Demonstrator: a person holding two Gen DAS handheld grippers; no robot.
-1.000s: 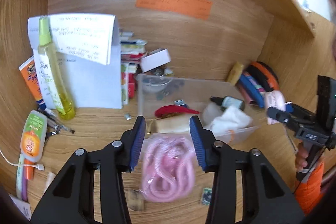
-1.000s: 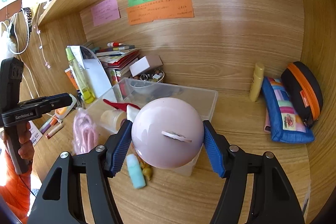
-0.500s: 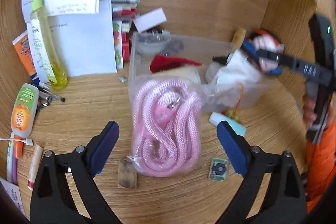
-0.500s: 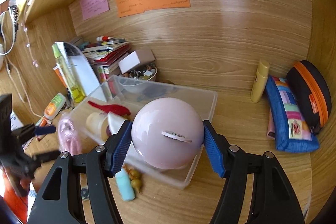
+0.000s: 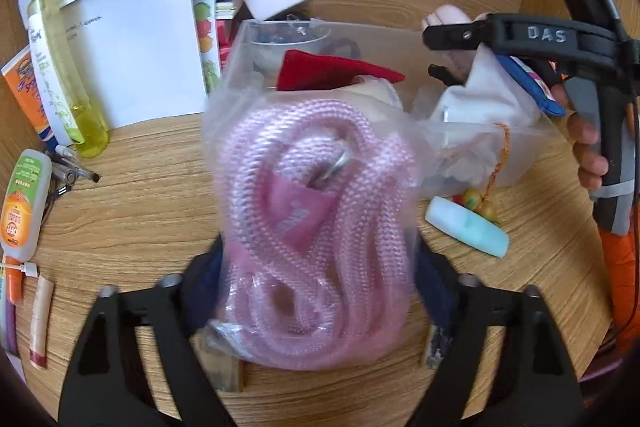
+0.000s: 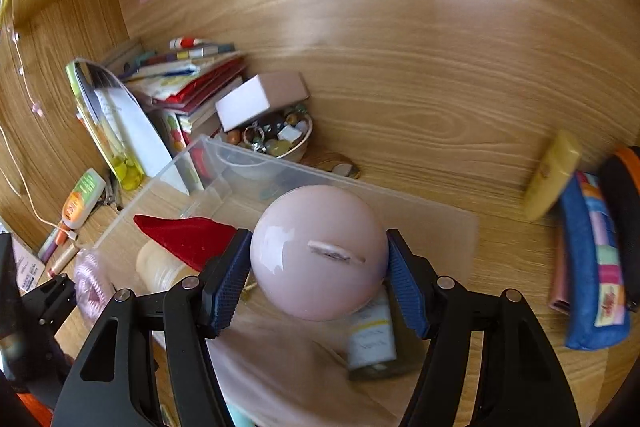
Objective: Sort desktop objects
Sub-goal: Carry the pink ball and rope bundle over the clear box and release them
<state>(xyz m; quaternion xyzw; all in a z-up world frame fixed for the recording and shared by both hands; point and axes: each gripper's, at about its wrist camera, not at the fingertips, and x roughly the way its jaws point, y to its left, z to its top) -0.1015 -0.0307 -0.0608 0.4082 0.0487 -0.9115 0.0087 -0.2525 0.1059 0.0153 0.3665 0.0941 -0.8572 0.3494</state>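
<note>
The left gripper [image 5: 316, 291] is closing its jaws around the bagged pink rope [image 5: 316, 227], which it dropped a moment ago onto the desk [image 5: 140, 211] against the clear bin's [image 5: 516, 163] front edge; the pads are not quite pressing yet, so this looks like a regrasp. The right gripper [image 6: 318, 277] is still pinching the pink ball [image 6: 320, 251] and has carried it over the bin, ready to drop in.
</note>
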